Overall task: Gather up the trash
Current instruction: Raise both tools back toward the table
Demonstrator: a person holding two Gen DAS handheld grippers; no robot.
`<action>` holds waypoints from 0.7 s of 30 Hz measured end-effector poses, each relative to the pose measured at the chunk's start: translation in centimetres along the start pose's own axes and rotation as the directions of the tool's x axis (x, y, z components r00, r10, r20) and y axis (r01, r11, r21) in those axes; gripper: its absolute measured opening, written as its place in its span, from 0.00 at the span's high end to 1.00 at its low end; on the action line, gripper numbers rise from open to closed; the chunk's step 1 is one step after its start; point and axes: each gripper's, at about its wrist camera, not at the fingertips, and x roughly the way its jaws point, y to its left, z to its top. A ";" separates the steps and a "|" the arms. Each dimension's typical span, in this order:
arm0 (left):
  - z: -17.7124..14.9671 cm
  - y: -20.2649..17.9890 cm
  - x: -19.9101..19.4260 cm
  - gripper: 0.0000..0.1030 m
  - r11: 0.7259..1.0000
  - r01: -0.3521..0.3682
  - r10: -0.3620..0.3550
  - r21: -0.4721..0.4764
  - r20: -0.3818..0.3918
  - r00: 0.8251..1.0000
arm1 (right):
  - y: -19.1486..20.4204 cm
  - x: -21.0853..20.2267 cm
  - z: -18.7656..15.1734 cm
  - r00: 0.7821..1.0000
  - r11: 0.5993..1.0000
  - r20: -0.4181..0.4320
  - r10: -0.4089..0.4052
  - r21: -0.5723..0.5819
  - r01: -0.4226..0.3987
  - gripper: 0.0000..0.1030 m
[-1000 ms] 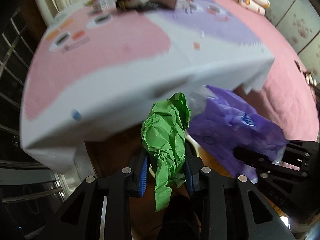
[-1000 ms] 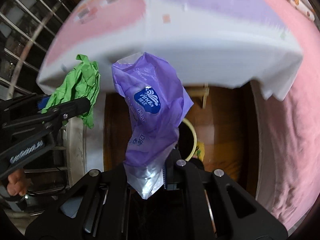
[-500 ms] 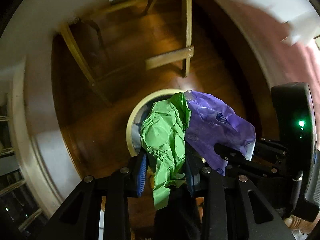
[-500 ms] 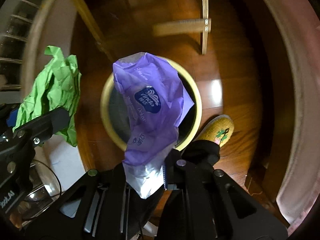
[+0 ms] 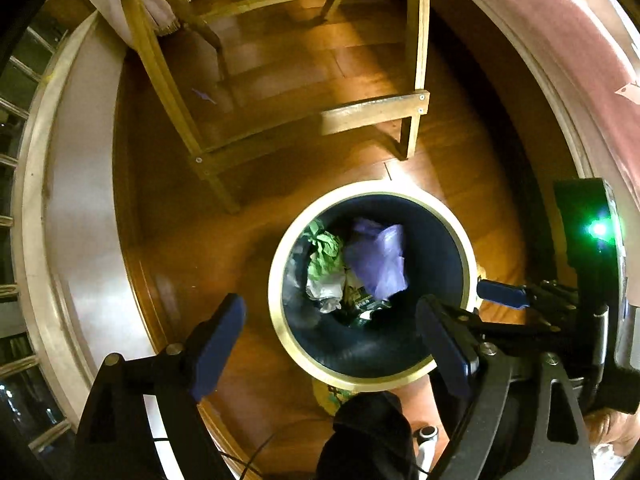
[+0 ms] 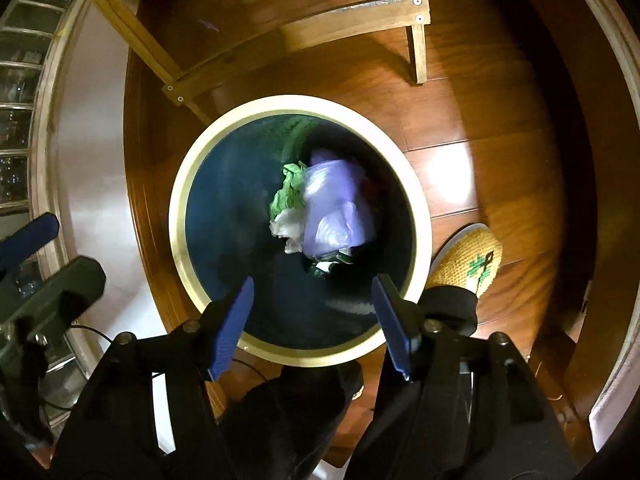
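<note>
**Both wrappers in the bin**

Warm wooden floor (image 5: 280, 80) down here, shiny planks with a bright glare patch, and the pale wooden legs and crossbar of a chair (image 5: 376, 112) standing just behind a round bin (image 6: 180, 216). The bin has a cream rim and a dark blue inside.

Down in the bin, the crumpled green paper (image 5: 324, 252) sits right up against the purple plastic bag (image 5: 380, 260), the two touching, green on the left and purple on the right. There's some whitish crumpled stuff (image 6: 286, 228) and a dark wrapper under them, can't make out what exactly.

The left hand-held gripper (image 5: 332, 344) hangs over the near left edge of the bin, pointing straight down, its jaws having just sprung wide apart with nothing between the blue pads. Same deal with the right hand-held gripper (image 6: 312, 320): jaws have just been opening, now apart, nothing between them, looking down into the bin's mouth. The two grippers are close side by side, each showing at the edge of the other's view.

A yellow knitted slipper (image 6: 468, 260) with a green pattern is planted on the floor just beside the bin's right rim.
</note>
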 end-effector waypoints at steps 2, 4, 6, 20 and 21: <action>0.3 0.2 -0.6 0.14 1.000 -0.002 0.002 -0.006 0.007 1.000 | 0.1 -0.8 -0.2 1.000 1.000 0.002 0.004 -0.004 -0.004 0.43; 0.3 0.4 -1.8 0.14 1.000 0.001 -0.001 -0.020 0.016 1.000 | 0.3 -1.5 -0.3 1.000 1.000 0.005 0.009 -0.007 -0.009 0.43; 0.4 0.6 -3.0 0.14 0.999 0.005 -0.004 -0.036 0.025 1.000 | 0.6 -2.4 -0.4 1.000 1.000 0.014 0.015 -0.014 -0.014 0.43; 1.0 -0.3 -21.0 0.14 0.998 0.008 0.002 -0.056 0.183 0.983 | 4.0 -18.7 -2.2 0.988 0.997 0.140 0.067 -0.044 -0.062 0.43; 1.0 -0.3 -22.9 0.14 0.998 0.013 -0.002 -0.056 0.197 0.980 | 4.4 -20.2 -2.4 0.986 0.997 0.153 0.071 -0.050 -0.063 0.43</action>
